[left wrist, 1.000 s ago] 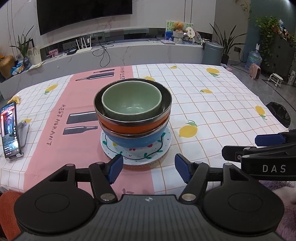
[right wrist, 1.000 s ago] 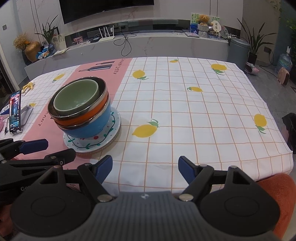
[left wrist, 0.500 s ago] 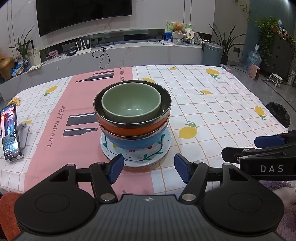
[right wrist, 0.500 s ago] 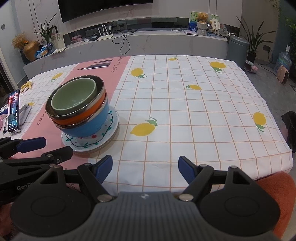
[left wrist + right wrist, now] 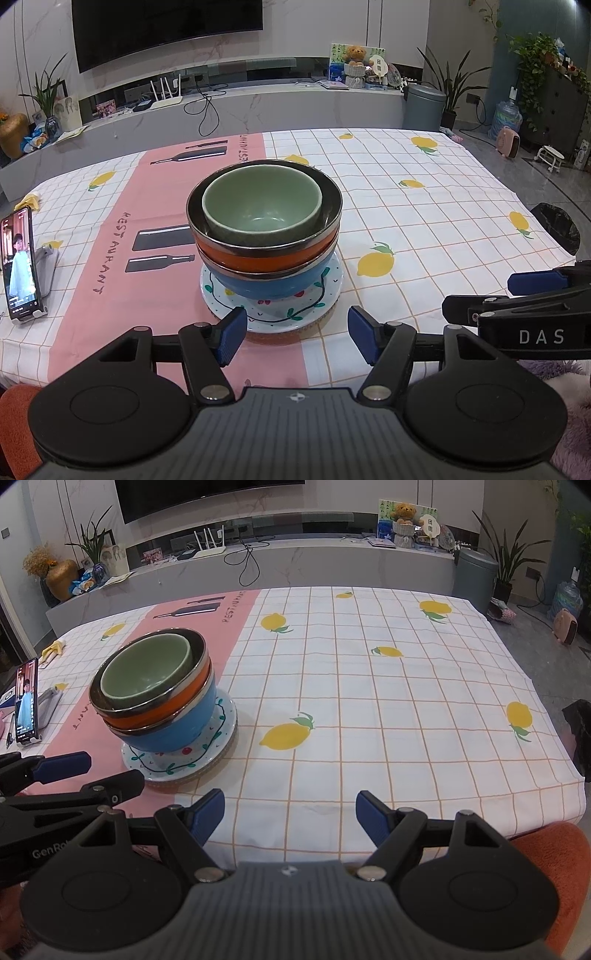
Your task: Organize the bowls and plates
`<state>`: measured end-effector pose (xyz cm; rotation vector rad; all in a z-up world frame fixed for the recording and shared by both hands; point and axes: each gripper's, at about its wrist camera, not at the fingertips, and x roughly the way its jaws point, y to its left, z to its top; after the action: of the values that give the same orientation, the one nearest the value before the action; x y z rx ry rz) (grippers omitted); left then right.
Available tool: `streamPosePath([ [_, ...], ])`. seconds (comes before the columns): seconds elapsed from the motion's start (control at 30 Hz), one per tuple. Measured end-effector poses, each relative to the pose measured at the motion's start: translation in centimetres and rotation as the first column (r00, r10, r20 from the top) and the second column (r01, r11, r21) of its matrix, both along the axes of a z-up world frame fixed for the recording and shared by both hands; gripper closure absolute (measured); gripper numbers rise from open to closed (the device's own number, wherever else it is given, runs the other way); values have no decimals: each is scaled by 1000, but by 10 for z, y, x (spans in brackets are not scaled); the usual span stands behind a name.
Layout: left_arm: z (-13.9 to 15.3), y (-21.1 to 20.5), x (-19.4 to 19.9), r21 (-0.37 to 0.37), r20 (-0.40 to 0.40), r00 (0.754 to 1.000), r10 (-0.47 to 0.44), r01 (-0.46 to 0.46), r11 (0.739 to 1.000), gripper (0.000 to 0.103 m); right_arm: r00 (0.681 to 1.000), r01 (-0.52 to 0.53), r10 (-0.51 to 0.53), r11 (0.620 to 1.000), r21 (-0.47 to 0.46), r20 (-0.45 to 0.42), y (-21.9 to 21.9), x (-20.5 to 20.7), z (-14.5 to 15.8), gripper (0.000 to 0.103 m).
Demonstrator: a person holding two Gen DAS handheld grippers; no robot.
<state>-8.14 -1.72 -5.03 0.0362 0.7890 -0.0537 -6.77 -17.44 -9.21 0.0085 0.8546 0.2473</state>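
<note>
Three bowls (image 5: 264,236) sit nested, small inside big so they stay steady, on our flowery plate (image 5: 271,301) on the tabletop (image 5: 369,701), while our left claw (image 5: 295,330) and right claw (image 5: 290,814) wait nearby, both released and grasping nothing.

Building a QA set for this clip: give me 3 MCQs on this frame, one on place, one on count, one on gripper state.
1. Where does the green bowl sit?
A. nested in the orange bowl
B. beside the stack
C. on the phone

2. How many bowls are stacked on the patterned plate?
A. two
B. three
C. four

3. The left gripper is:
A. shut on the plate
B. open, empty
C. shut on the blue bowl

Answers: 1 A, its rim lies inside the orange bowl's. 2 B, green, orange, blue. 3 B, fingers apart, short of the plate.
</note>
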Motion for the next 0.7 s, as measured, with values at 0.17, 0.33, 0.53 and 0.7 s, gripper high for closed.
streamPosePath([
  [0.17, 0, 1, 1, -1, -2, 1000, 2, -2, 1000, 29, 1000, -1, 1, 1000, 1, -4, 0, 1, -1, 26],
  [0.33, 0, 1, 1, 0, -3, 1000, 1, -1, 1000, 29, 1000, -2, 2, 1000, 3, -7, 0, 1, -2, 26],
  [0.53, 0, 1, 1, 1, -3, 1000, 2, -2, 1000, 29, 1000, -5, 5, 1000, 2, -10, 0, 1, -3, 26],
  [0.7, -2, 1, 1, 3, -7, 1000, 4, -4, 1000, 29, 1000, -7, 7, 1000, 2, -16, 1, 1, -4, 26],
])
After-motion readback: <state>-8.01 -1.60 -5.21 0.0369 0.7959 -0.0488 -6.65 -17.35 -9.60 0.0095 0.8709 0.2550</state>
